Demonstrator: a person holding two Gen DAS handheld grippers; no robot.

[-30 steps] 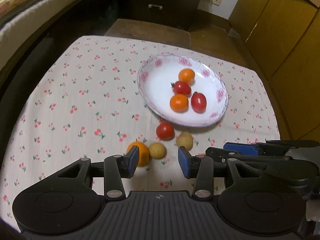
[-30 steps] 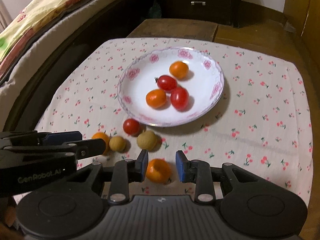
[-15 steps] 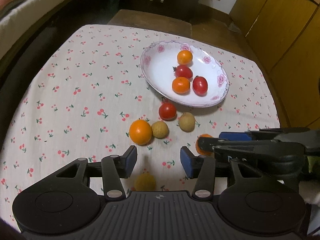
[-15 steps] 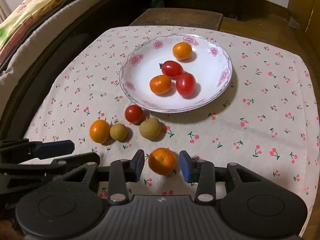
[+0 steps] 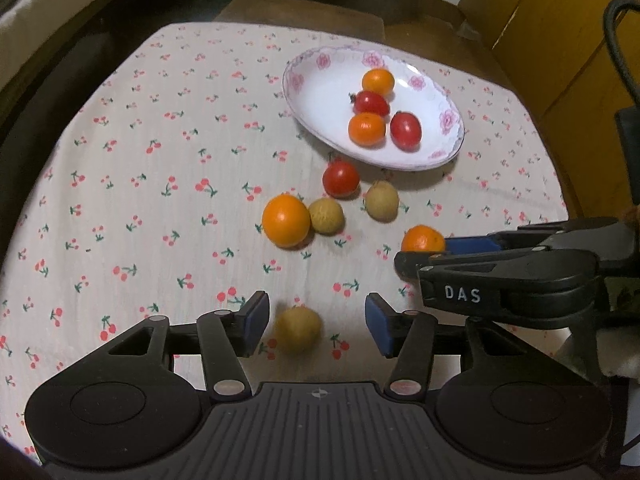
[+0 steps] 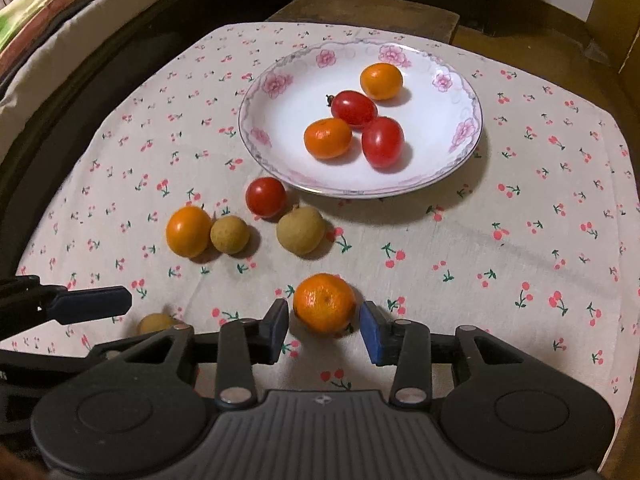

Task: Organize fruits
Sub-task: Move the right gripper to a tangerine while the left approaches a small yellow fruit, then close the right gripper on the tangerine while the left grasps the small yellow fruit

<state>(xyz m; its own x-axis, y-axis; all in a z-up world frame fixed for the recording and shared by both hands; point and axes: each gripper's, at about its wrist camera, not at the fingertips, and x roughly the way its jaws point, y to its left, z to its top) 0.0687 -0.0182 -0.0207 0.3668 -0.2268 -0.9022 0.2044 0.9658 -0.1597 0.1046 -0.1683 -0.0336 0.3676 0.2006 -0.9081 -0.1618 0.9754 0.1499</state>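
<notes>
Four fruits sit in the plate point(image 6: 256, 140), six remain on the table point(image 6: 520, 280); left claw point(image 5: 316, 326), opening, straddles a longan point(image 5: 298, 328), right claw point(image 6: 324, 330), spread, flanks a mandarin point(image 6: 324, 302).

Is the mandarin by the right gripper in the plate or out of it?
Out: the mandarin lies on the tablecloth, short of the plate.

Left gripper point(image 5: 316, 322) opening around a blurred yellow-brown fruit point(image 5: 298, 329) on the cherry-print cloth point(image 5: 160, 160), pads clear of it.
</notes>
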